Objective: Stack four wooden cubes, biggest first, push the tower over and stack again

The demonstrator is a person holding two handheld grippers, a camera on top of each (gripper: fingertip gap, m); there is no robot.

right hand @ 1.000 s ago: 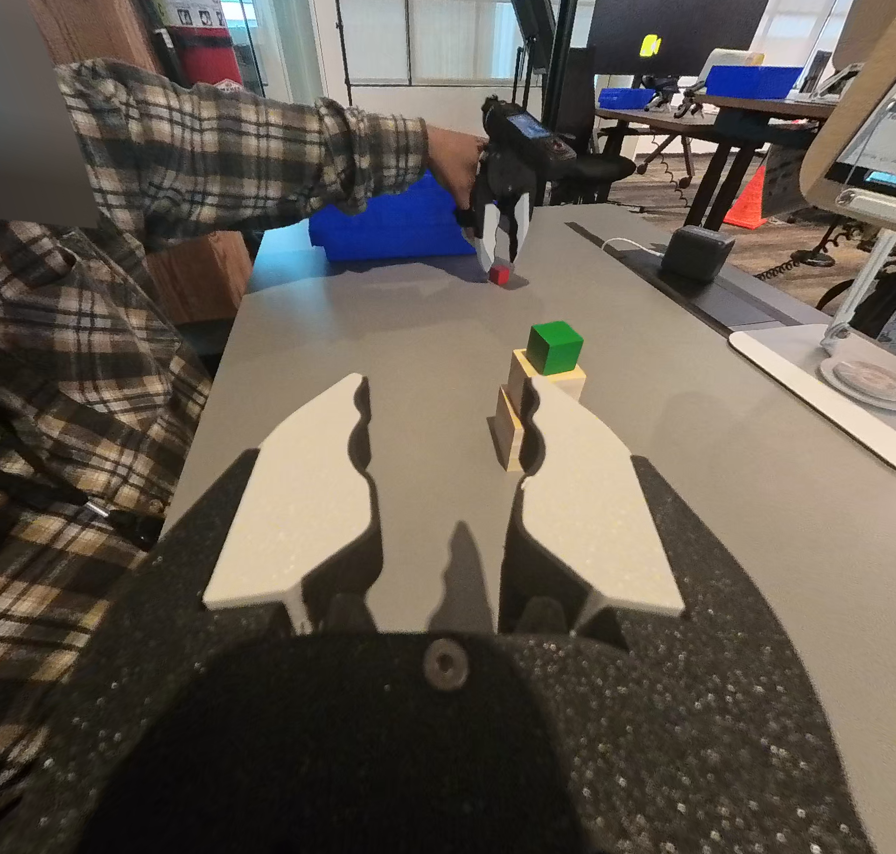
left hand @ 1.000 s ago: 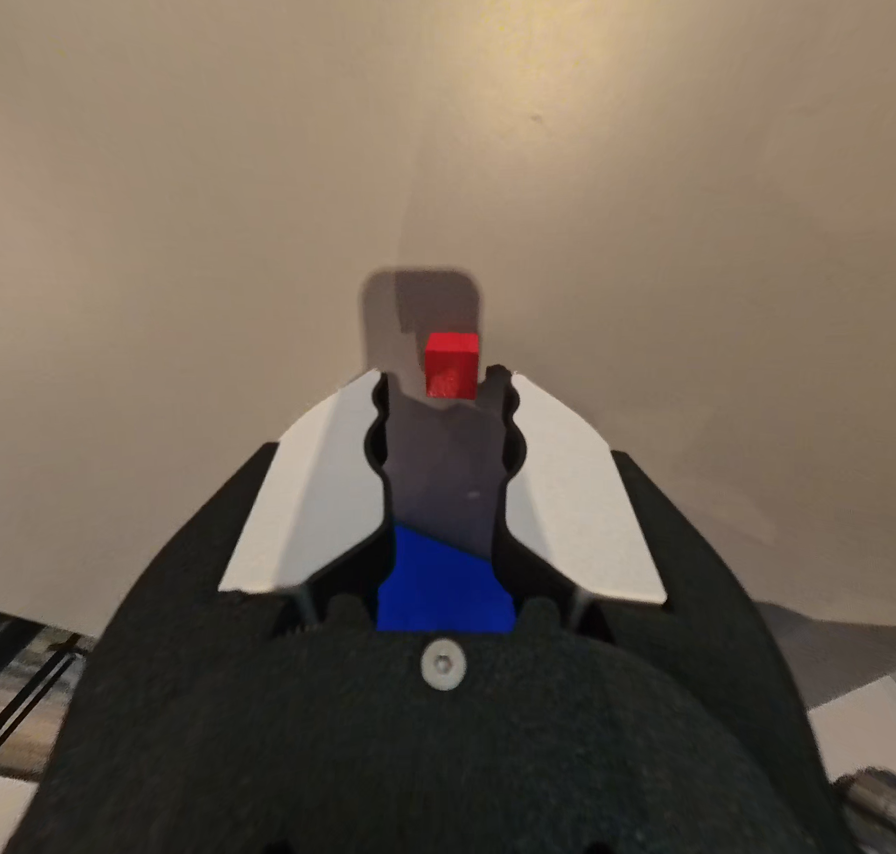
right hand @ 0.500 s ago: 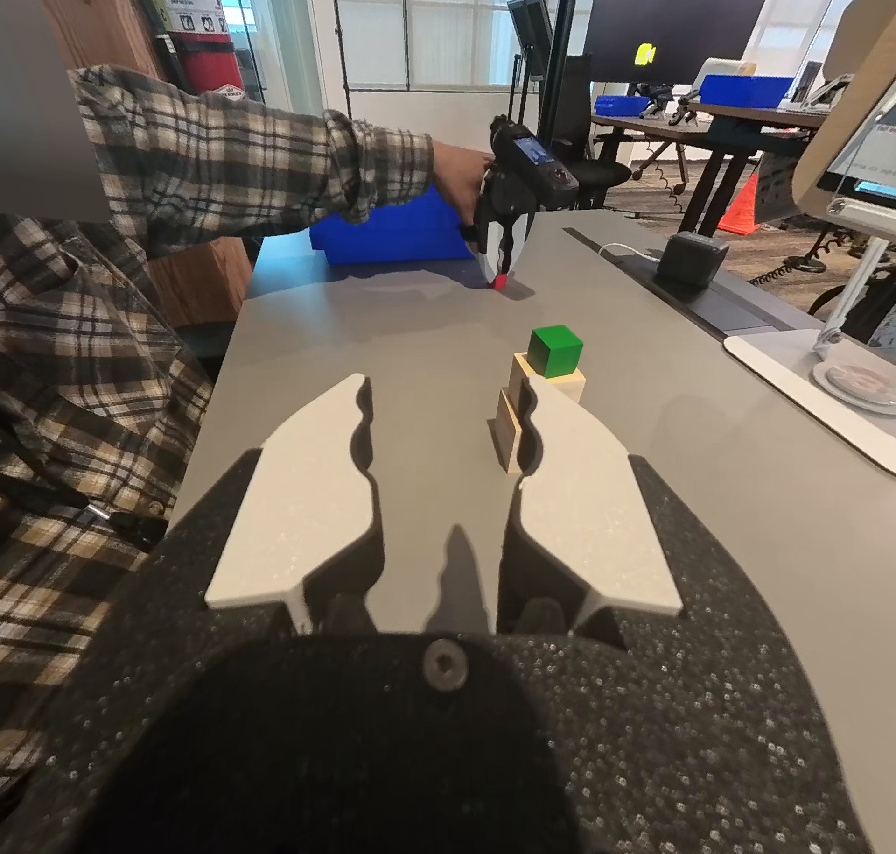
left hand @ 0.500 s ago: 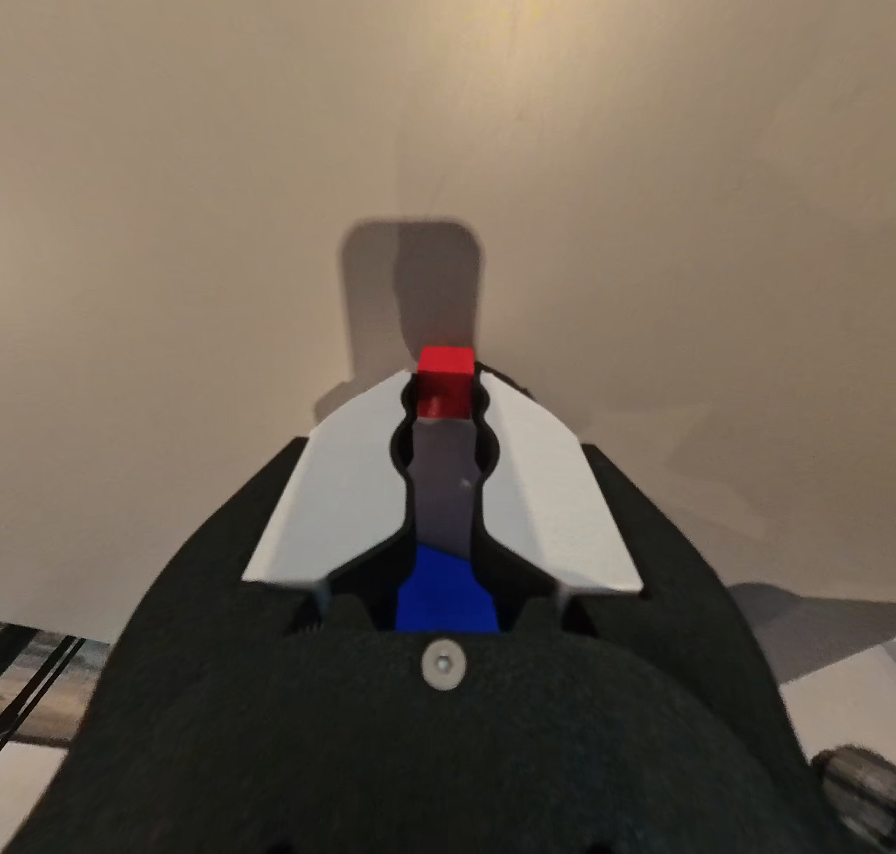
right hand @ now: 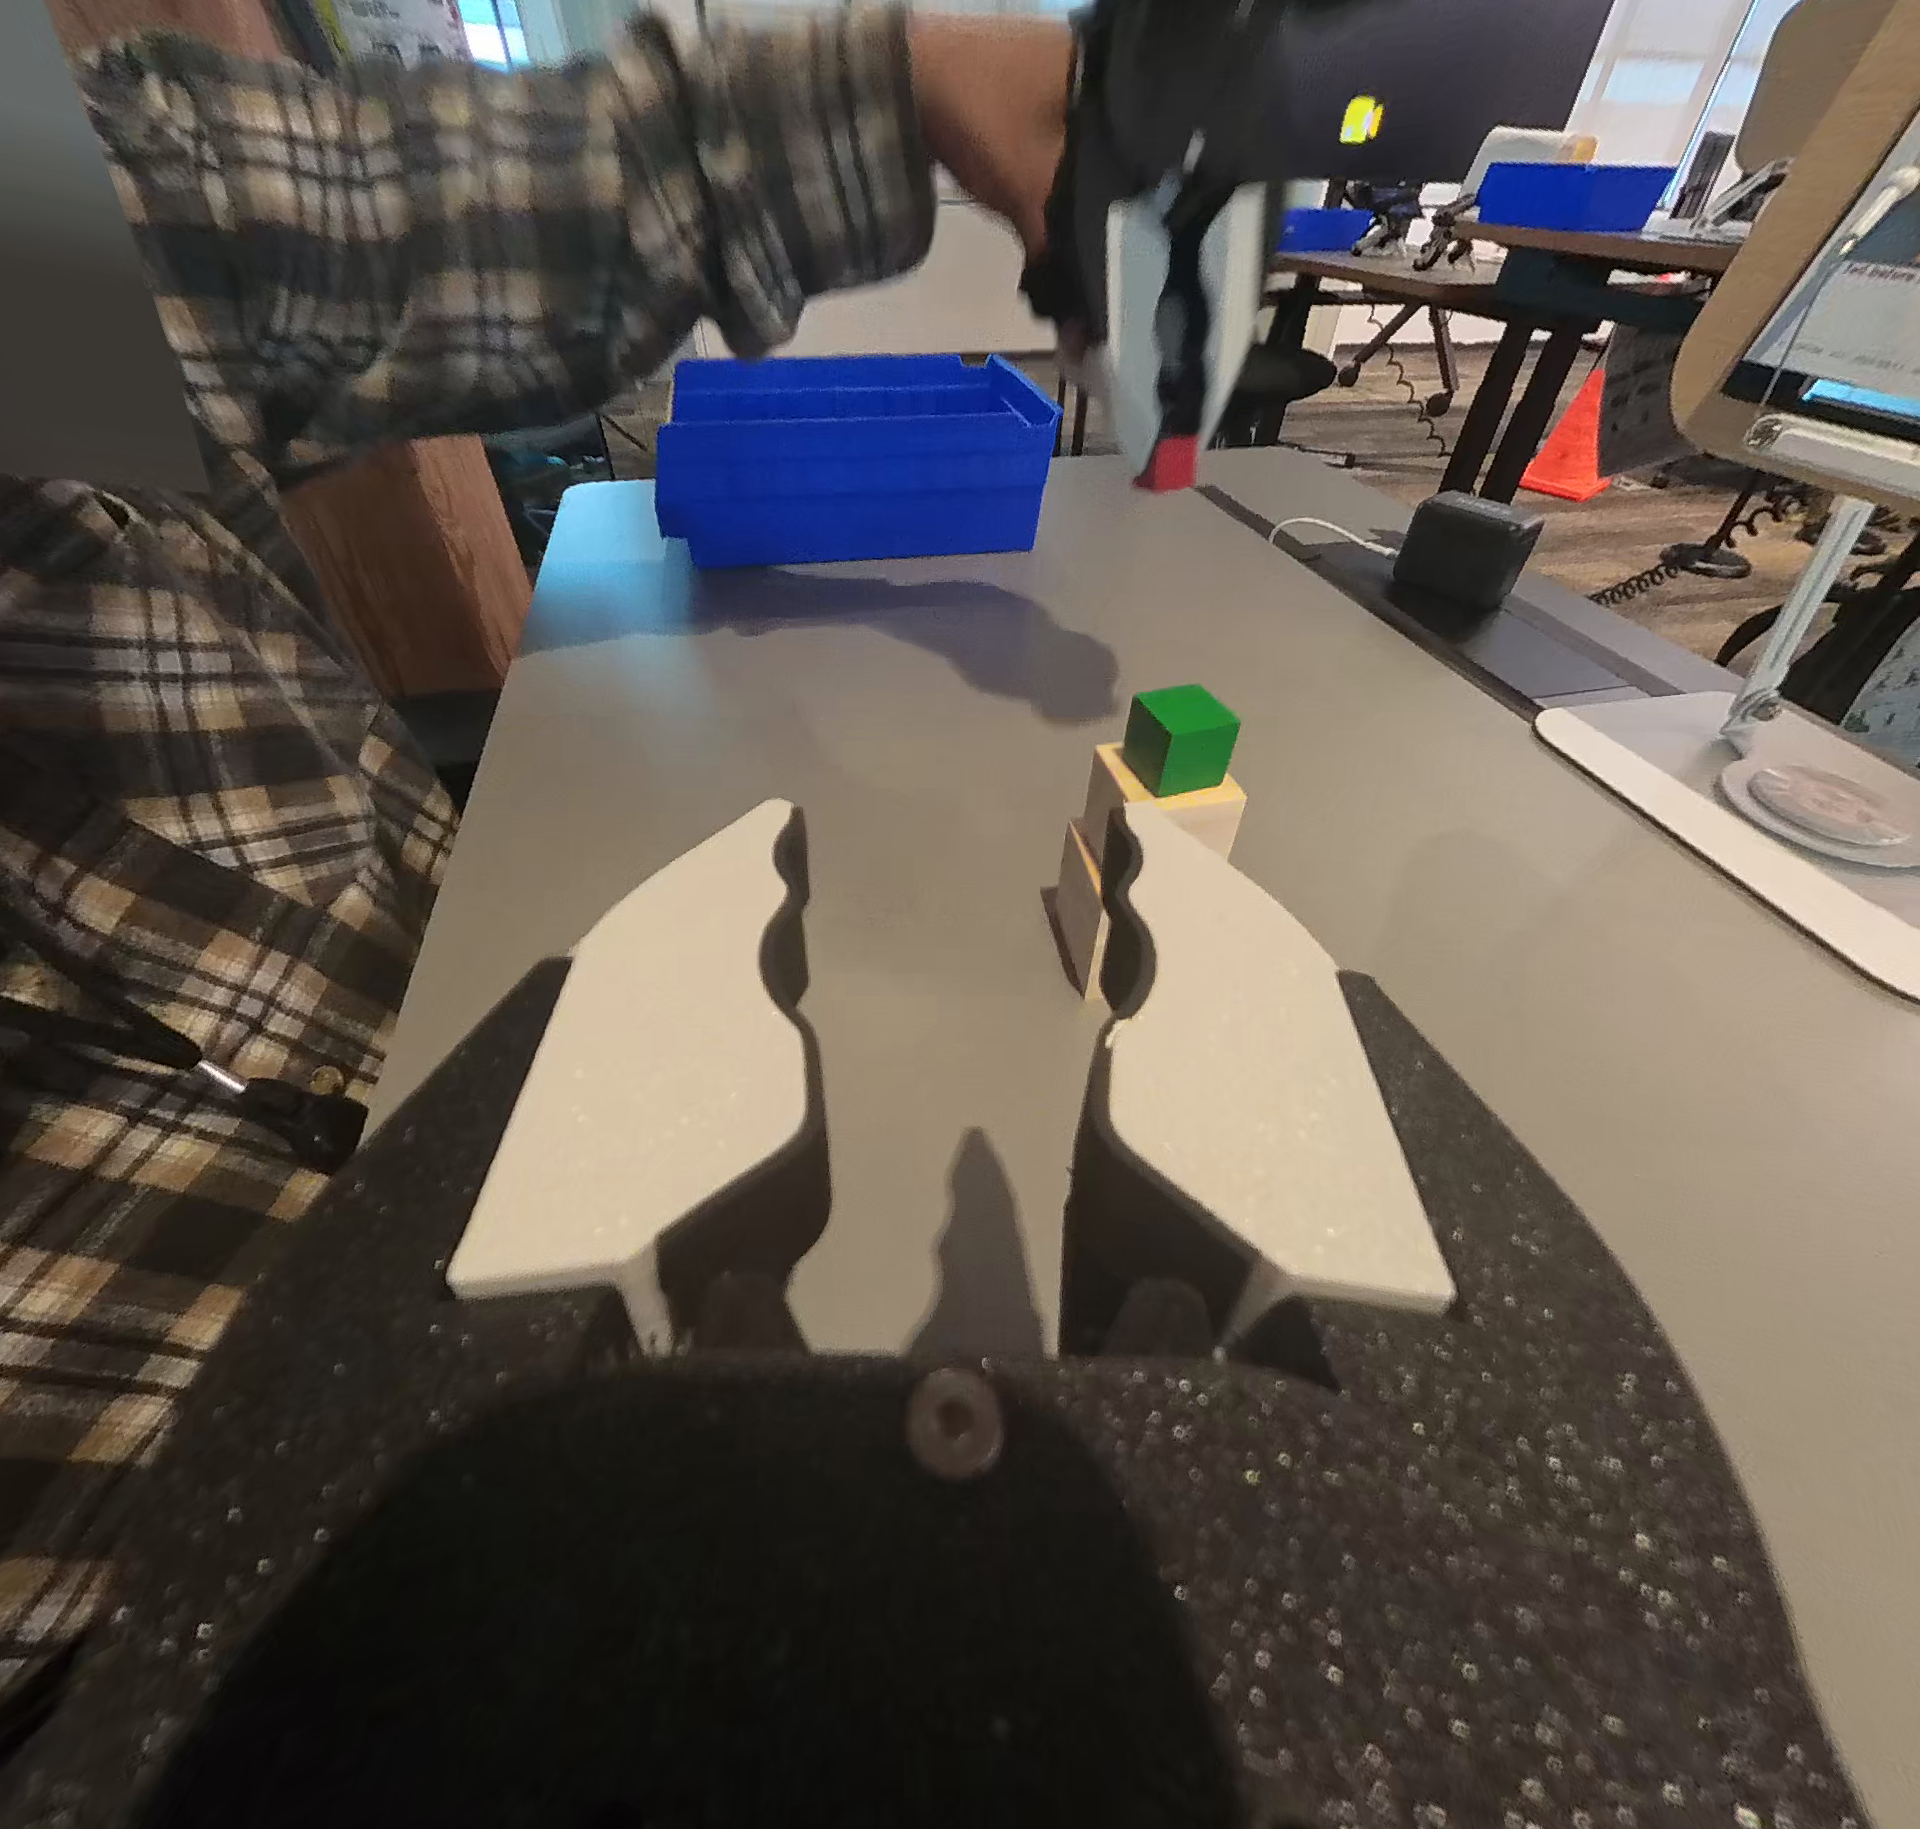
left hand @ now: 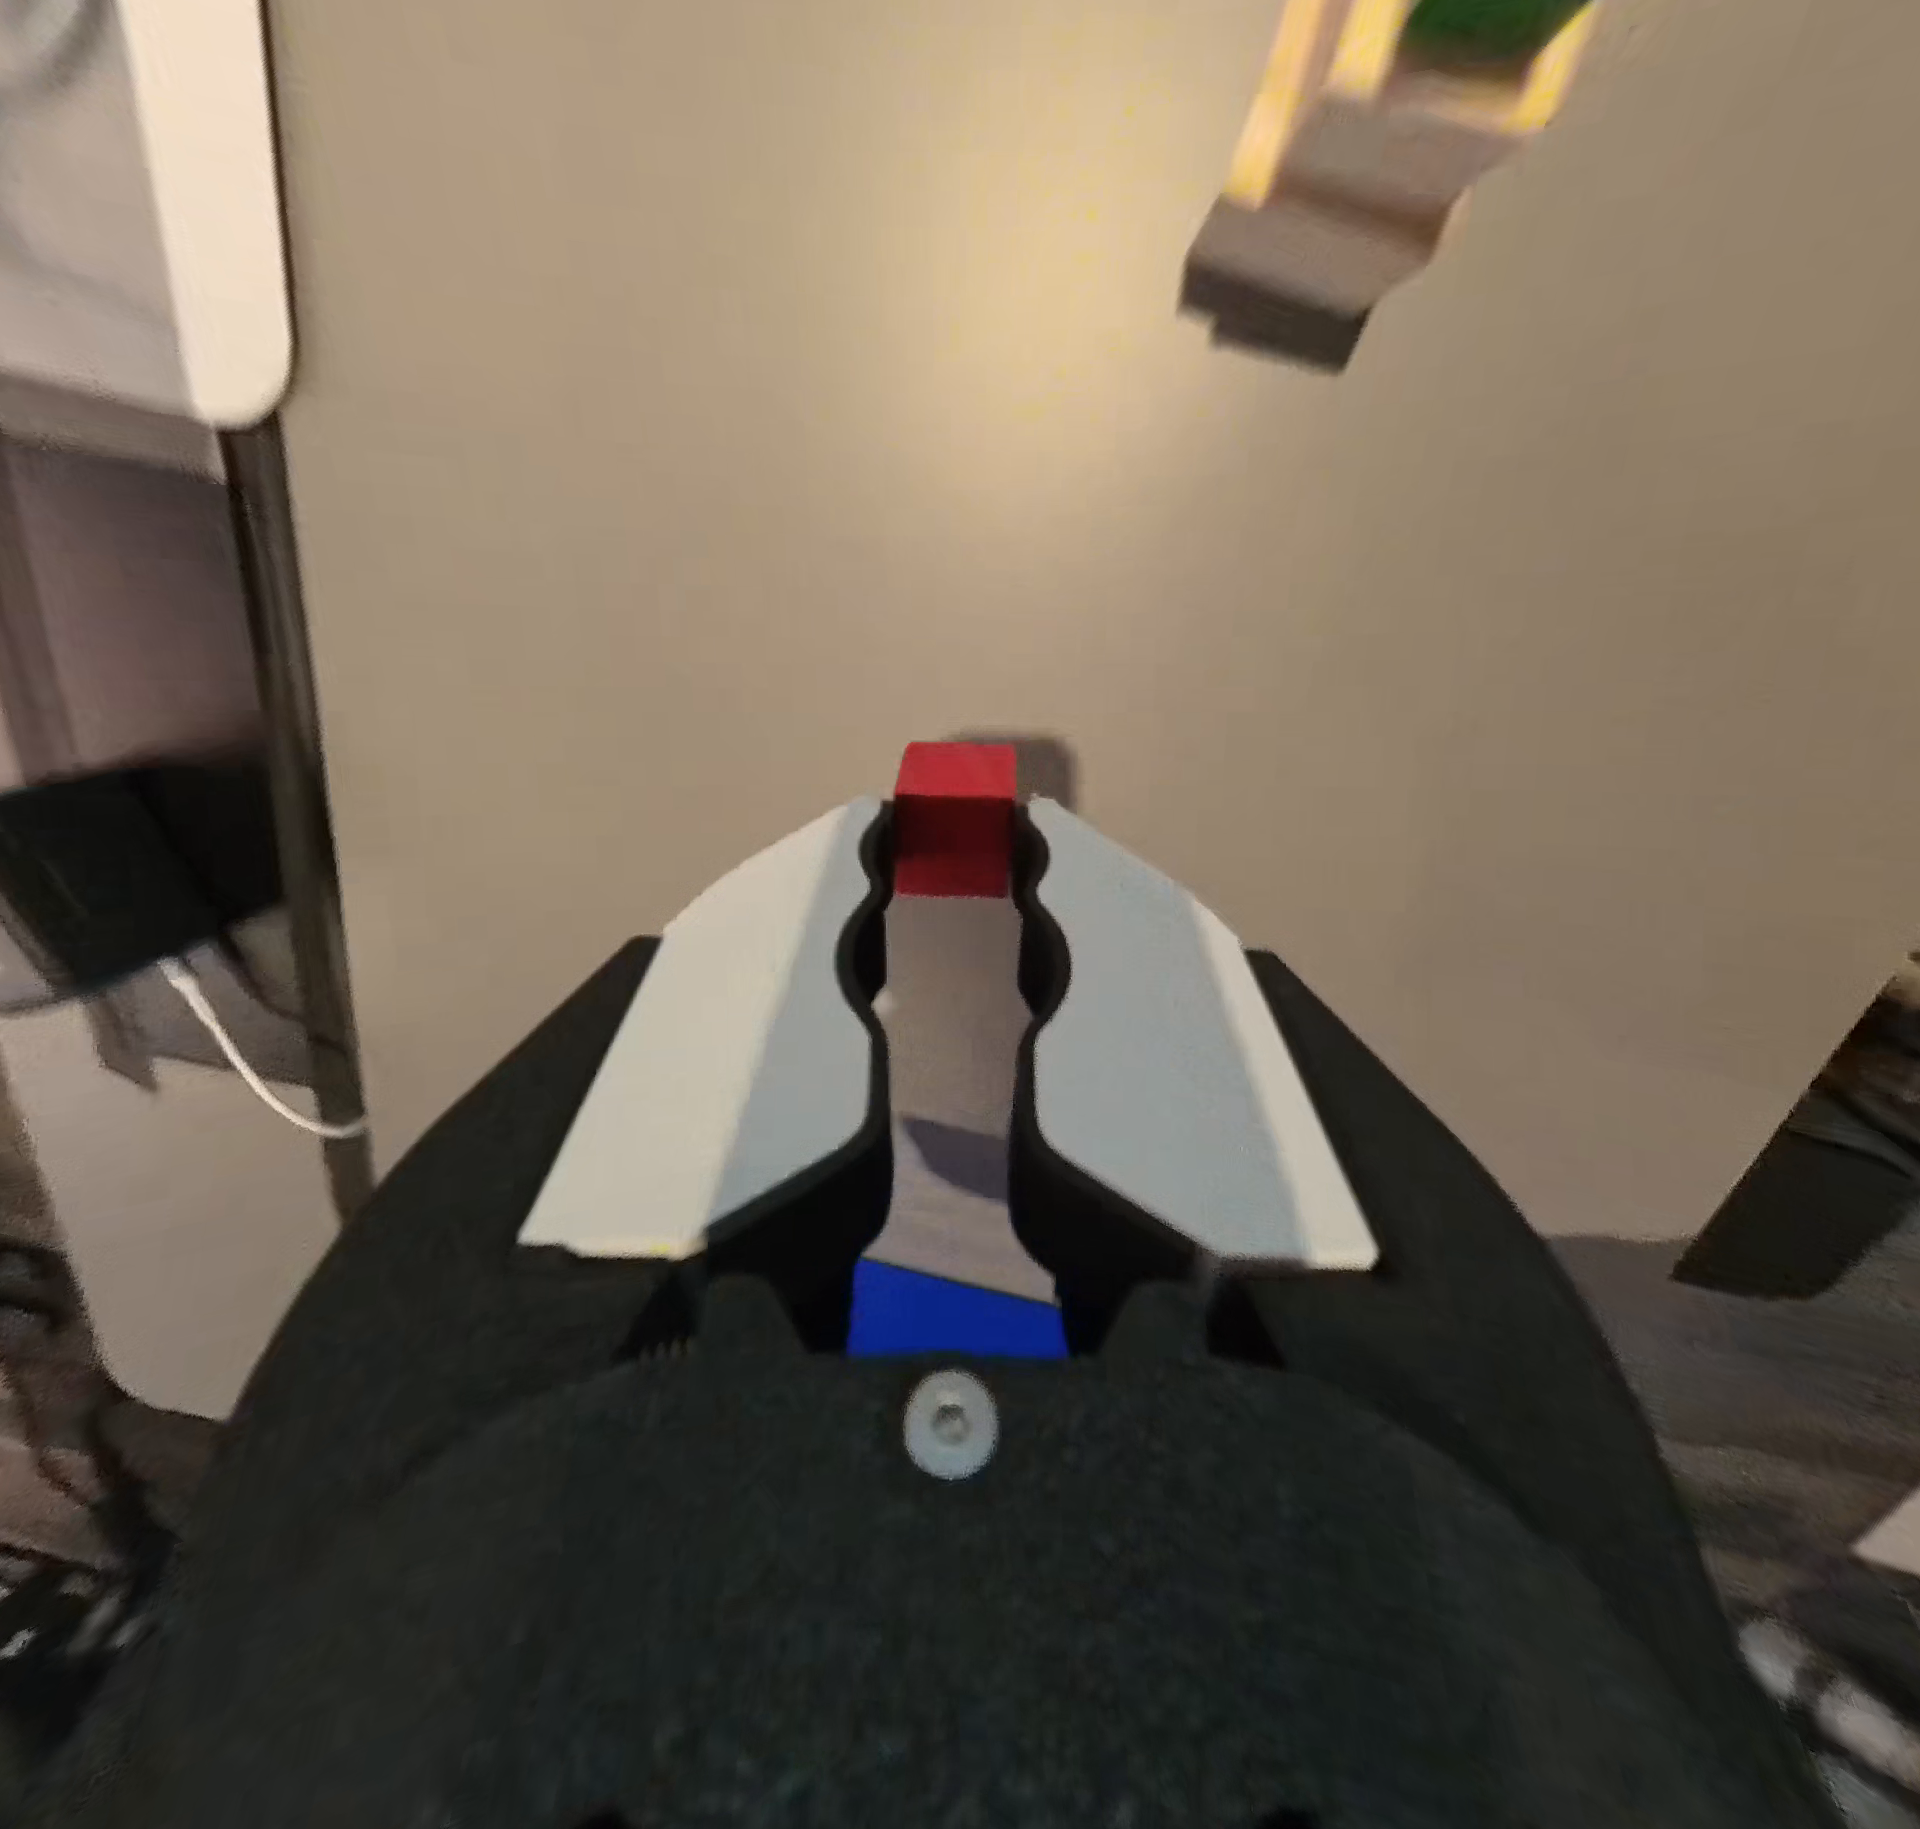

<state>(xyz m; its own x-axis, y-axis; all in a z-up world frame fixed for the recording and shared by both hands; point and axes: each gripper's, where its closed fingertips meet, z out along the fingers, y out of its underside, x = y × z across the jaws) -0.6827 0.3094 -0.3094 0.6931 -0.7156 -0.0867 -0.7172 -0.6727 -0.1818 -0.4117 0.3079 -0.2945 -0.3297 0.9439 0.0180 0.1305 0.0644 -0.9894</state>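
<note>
My left gripper is shut on a small red cube and holds it in the air above the grey table. In the right wrist view the same gripper hangs high over the table's far end with the red cube at its tips. A tower stands mid-table: a green cube on a pale wooden cube on a larger wooden cube, partly hidden by my finger. The tower shows blurred in the left wrist view. My right gripper is open and empty, just left of the tower.
A blue bin stands at the table's far left end. A black box with a white cable sits on a dark strip at the right. A white pad with a stand lies at the right edge. A plaid sleeve reaches across.
My left gripper closed on the red cube, lifted it off the table and swung toward the tower. The right gripper stayed open beside the tower.
</note>
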